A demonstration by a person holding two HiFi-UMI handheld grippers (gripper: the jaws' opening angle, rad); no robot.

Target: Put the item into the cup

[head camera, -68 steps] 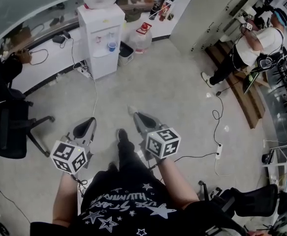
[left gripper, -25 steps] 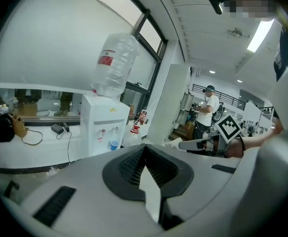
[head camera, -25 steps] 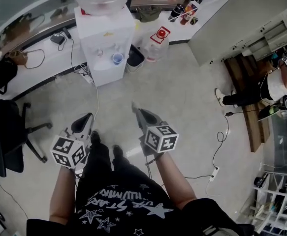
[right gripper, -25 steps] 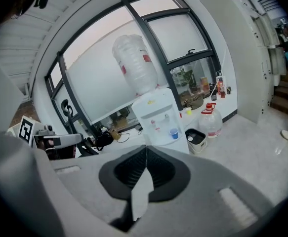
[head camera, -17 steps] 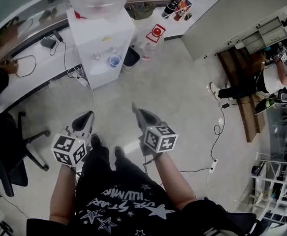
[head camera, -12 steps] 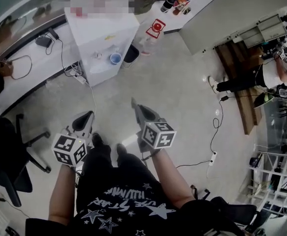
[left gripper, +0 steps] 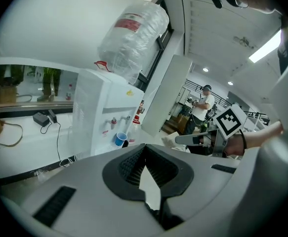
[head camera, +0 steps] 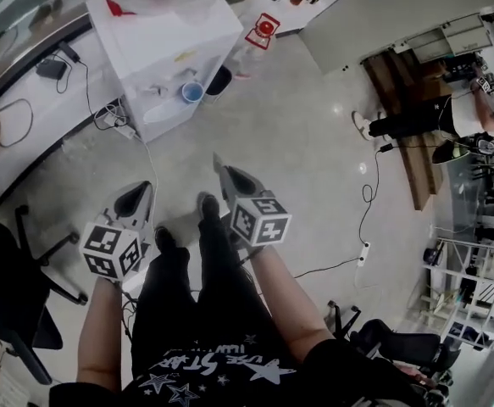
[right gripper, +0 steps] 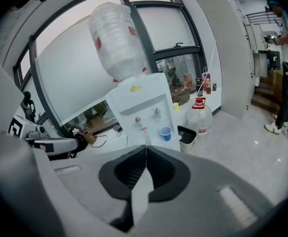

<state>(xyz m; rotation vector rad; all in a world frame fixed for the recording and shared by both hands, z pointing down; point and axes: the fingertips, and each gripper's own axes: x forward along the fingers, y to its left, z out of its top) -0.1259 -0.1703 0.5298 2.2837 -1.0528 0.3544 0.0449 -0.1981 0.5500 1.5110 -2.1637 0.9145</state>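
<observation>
A blue cup (head camera: pixel 192 91) stands on the drip tray of a white water dispenser (head camera: pixel 166 45), ahead of me across the floor. It also shows in the left gripper view as the cup (left gripper: pixel 119 139) and in the right gripper view as the cup (right gripper: pixel 165 133). My left gripper (head camera: pixel 136 192) and right gripper (head camera: pixel 219 170) are held at waist height, well short of the dispenser. In both gripper views the jaws of the left gripper (left gripper: pixel 144 147) and the right gripper (right gripper: pixel 146 148) meet at the tips with nothing between them. I see no loose item to go in the cup.
A large water bottle (right gripper: pixel 116 36) tops the dispenser. Beside it on the floor are a dark bin (right gripper: pixel 187 135) and a spare water jug (right gripper: pixel 199 118). A desk with cables (head camera: pixel 35 83) runs on the left, with an office chair (head camera: pixel 13 287). A person (head camera: pixel 433 117) stands at far right.
The view has closed in on the water dispenser, which is now larger and nearer the top edge. Both grippers stayed shut in front of the body.
</observation>
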